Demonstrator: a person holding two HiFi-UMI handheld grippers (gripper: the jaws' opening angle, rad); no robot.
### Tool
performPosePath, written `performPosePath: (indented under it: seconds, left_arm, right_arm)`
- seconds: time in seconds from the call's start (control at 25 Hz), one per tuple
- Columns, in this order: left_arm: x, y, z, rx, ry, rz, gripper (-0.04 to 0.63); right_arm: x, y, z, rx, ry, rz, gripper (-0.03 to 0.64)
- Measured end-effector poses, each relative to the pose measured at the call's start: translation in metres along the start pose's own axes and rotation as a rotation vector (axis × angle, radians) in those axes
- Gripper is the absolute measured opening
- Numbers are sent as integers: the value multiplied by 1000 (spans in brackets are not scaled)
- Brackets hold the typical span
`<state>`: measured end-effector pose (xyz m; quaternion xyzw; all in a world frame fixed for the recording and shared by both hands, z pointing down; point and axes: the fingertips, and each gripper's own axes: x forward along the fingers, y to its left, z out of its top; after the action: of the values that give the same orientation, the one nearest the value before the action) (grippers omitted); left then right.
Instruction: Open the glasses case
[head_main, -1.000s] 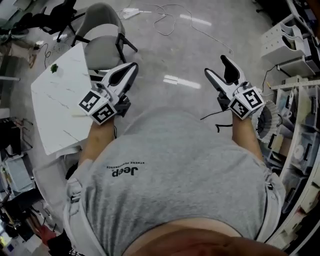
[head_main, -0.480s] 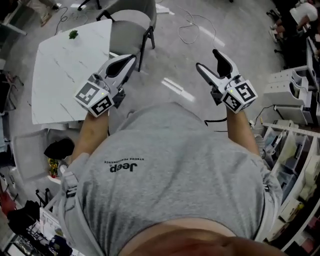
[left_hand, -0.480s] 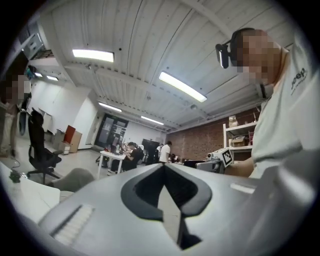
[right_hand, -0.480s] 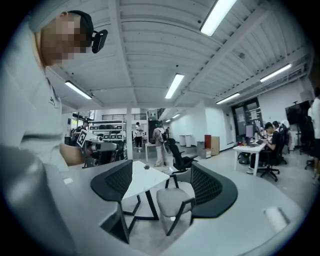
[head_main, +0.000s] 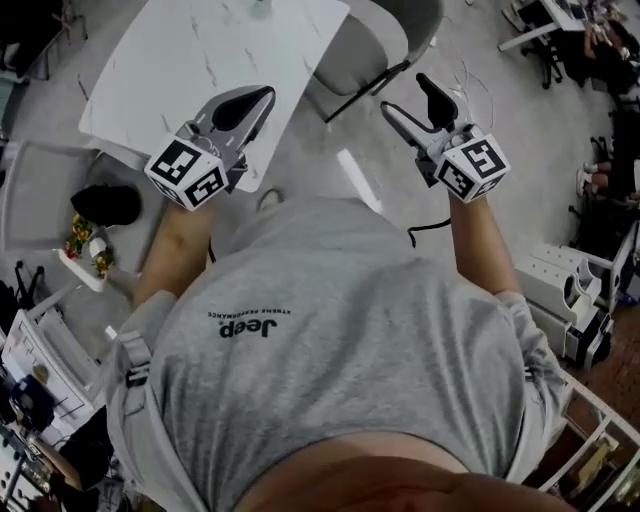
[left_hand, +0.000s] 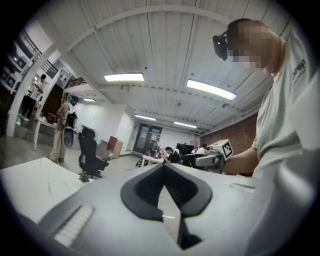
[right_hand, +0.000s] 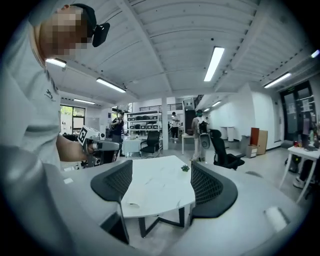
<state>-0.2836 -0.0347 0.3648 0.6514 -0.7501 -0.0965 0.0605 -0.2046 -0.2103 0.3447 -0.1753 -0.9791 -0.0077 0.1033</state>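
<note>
Glasses case: not discernible on the one counter (head_main: 200, 50). Two claws hover: the left claw (head_main: 262, 95) pinched together, the right claw (head_main: 405, 95) spread wide.

Left tool (head_main: 262, 97) closed, right tool (head_main: 405, 95) apart (empty), both held forward

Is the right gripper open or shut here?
Open. Fingers of the right gripper stand apart; only the white table shows between them.
</note>
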Motion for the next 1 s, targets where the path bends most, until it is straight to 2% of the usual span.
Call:
performPosePath:
  seconds: [0.2,0.48,0.8,1.0]
  left_arm:
    - [-60,61,-16,-21,-2,150,48]
    - [-119,122,-44,-63,9,267,48]
    - [-153,168,-80,-132,41,316,48]
    - [-155,173,-95,-164,63,309,48]
  right_arm:
    - [108,42,-24,-36,97,176,344]
    - [214,98,-83,-91,253,333,345]
    - [276,148,-179,-145,466,437,345]
    - [284,160,-229,-209,572,444,345]
